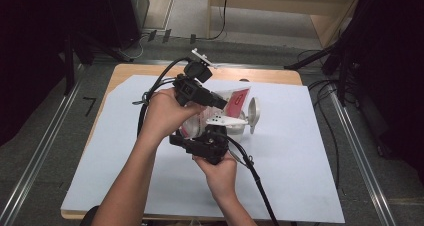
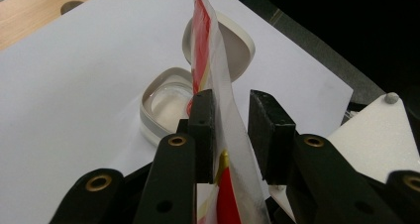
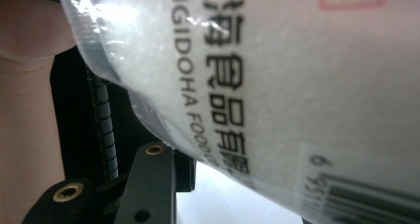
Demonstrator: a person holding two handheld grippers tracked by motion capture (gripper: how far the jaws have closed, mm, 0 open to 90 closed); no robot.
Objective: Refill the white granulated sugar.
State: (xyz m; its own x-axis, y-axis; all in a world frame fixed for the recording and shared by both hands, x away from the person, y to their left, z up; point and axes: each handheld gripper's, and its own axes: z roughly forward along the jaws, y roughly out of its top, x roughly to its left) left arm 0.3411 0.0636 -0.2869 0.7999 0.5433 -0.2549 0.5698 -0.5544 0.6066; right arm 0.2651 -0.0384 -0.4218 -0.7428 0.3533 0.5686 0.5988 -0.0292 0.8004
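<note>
A clear plastic bag with red print and white grains inside hangs tilted over a small white container whose lid is swung open. My left gripper is shut on the bag's upper part; in the left gripper view the bag runs edge-on between the pads, with the container beyond. My right gripper comes up from below and holds the bag's lower part. In the right gripper view the bag is pressed close and covers most of the fingers.
A white sheet covers the wooden table. Black cables trail from both grippers across the sheet. Dark stands and floor rails surround the table.
</note>
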